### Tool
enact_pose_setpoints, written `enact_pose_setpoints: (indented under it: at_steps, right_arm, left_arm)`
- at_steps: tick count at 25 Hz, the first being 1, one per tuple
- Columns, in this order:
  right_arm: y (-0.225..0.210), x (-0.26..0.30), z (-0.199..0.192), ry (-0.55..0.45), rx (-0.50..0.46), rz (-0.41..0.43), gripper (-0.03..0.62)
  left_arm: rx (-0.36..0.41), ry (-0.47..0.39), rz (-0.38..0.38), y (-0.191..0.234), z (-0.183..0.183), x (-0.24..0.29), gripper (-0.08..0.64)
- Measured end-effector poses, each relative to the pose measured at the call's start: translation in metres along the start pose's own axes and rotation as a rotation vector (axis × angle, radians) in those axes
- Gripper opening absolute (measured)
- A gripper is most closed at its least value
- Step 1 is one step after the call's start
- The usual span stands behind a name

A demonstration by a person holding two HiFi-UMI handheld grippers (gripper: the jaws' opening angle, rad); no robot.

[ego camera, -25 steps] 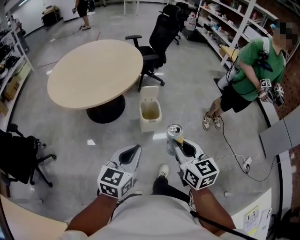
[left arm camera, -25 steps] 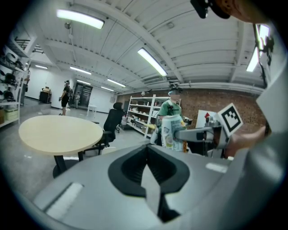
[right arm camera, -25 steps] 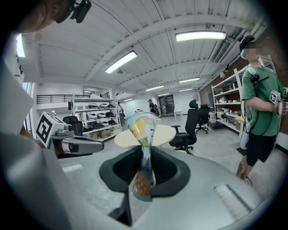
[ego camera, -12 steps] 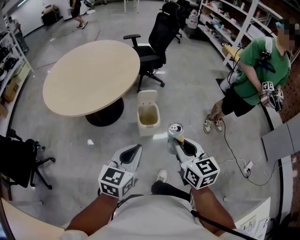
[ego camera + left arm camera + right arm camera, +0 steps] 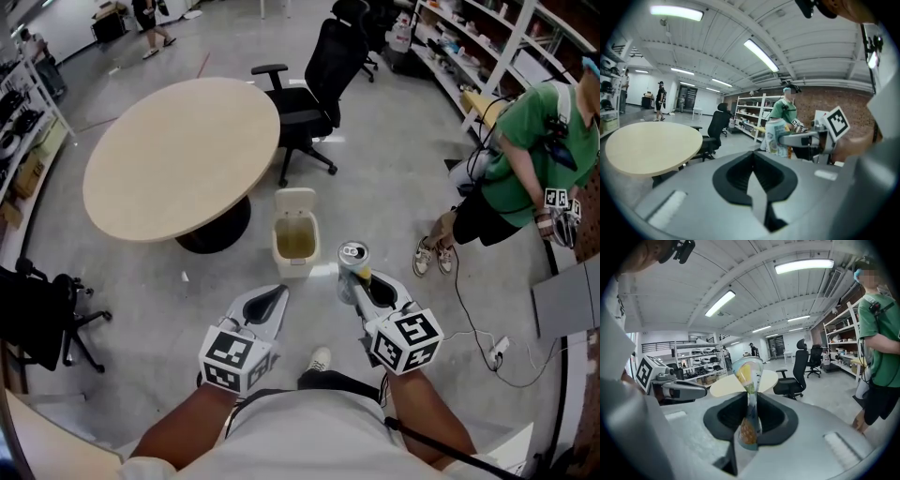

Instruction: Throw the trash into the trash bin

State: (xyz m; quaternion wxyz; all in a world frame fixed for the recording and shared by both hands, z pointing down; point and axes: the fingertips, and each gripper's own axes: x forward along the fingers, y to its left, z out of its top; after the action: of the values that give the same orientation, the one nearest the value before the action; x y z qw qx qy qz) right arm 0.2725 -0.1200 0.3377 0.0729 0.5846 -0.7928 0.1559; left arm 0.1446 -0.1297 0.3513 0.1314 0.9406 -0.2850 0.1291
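Tongs in the right hand are closed part-way on a drink can, which stands upright between them with its silver top facing up. In the right gripper view the two pads press into the can's waist, and its wall is pinched inward where the right tongs grip it. The left tongs are held beside them. They carry nothing, and in the left gripper view their jaws meet with no gap between them. That view also shows the can off to the right.

The trash bin stands on the grey floor ahead of both tongs, with its lid tipped up and its mouth open. The can is near the bin but not over it, on the side closer to the person. The bin sits just beside the dark pedestal of a round surface, with a black office chair beyond it. A person in a green shirt stands at the right, near some shelving.
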Motion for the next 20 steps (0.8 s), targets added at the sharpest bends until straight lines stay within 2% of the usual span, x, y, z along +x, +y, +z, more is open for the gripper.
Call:
enact_pose_setpoints:
  at_steps: [8, 14, 20]
  right_arm:
    - [-0.040, 0.020, 0.004, -0.006, 0.023, 0.038, 0.066]
    - [-0.059, 0.032, 0.003, -0.014, 0.032, 0.069, 0.066]
    - [-0.074, 0.040, 0.000, -0.020, 0.064, 0.067, 0.066]
  left_arm:
    - [0.001, 0.035, 0.052, 0.011, 0.006, 0.037, 0.008]
    - [-0.003, 0.046, 0.046, 0.007, 0.012, 0.070, 0.008]
    - [0.037, 0.057, 0.045, 0.006, 0.019, 0.080, 0.008]
